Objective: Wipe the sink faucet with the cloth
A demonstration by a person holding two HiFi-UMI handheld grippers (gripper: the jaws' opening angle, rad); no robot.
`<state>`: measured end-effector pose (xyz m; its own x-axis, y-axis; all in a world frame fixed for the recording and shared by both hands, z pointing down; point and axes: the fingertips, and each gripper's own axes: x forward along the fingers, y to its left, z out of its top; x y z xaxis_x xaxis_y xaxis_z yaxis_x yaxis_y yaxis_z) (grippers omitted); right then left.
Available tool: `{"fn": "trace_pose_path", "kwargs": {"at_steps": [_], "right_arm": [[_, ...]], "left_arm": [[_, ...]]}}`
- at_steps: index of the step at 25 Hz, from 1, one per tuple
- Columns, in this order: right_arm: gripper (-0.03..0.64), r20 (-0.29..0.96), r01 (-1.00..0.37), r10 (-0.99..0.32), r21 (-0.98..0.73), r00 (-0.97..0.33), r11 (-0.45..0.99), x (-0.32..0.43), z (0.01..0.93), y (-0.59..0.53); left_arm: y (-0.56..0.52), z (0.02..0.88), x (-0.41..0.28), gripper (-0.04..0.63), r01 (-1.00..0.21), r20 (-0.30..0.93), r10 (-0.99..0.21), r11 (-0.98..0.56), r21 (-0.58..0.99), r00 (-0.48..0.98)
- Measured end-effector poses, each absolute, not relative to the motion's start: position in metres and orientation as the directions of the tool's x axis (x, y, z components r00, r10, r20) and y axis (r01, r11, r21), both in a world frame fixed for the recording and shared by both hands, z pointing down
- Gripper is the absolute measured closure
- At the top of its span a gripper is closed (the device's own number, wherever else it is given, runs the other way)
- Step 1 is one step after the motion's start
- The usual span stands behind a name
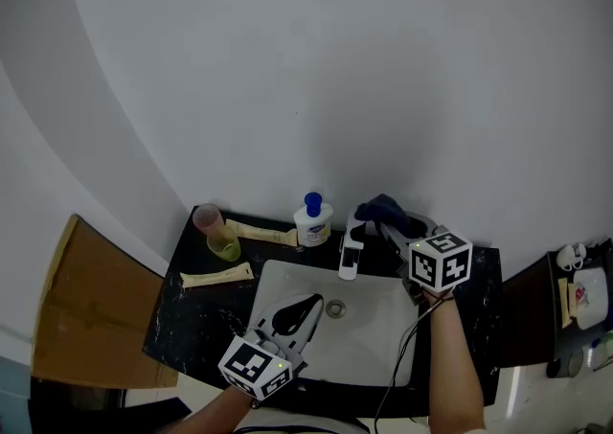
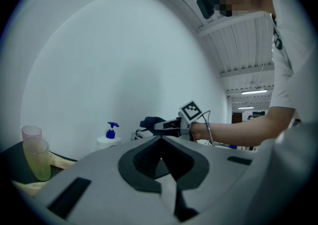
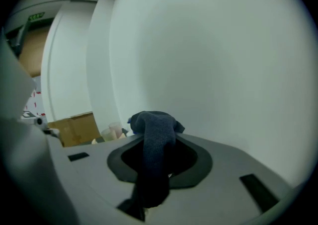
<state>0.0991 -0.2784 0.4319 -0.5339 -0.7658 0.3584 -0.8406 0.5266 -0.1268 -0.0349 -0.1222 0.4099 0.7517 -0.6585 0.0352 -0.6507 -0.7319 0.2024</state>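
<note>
Dark blue knitted cloth [image 3: 151,144], clamped in your right gripper [image 1: 383,223], sits just beside the white sink faucet [image 1: 350,255], with the wiping judged barely begun; your left gripper [image 2: 161,142], jaws together on nothing, hovers over the white basin [image 1: 374,346].

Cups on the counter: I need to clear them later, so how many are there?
2. A pink cup stands at the counter's back left corner; a yellow-green cup stands right beside it, nearer the sink. No others show.
</note>
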Motion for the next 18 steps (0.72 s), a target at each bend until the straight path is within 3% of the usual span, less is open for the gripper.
{"fn": "trace_pose_path", "kwargs": {"at_steps": [3, 5, 11, 18], "right_arm": [[0.514, 0.318, -0.754, -0.687, -0.185, -0.653, 0.631, 0.084, 0.432, -0.222], [0.514, 0.365, -0.718, -0.632, -0.182, -0.684, 0.672, 0.073, 0.448, -0.191], [0.514, 0.59, -0.713, -0.546, -0.072, -0.594, 0.698, 0.047, 0.511, -0.18], [0.514, 0.677, -0.737, -0.559, 0.036, -0.479, 0.675, 0.034, 0.519, -0.223]], "left_arm": [[-0.122, 0.413, -0.033, 0.597, -0.649, 0.035, -0.656, -0.734, 0.201, 0.754], [-0.122, 0.419, -0.031, 0.597, -0.643, 0.033, -0.651, -0.739, 0.201, 0.759], [-0.121, 0.425, -0.029, 0.597, -0.647, 0.051, -0.652, -0.735, 0.202, 0.757], [-0.125, 0.421, -0.039, 0.597, -0.677, 0.067, -0.679, -0.709, 0.198, 0.731]]}}
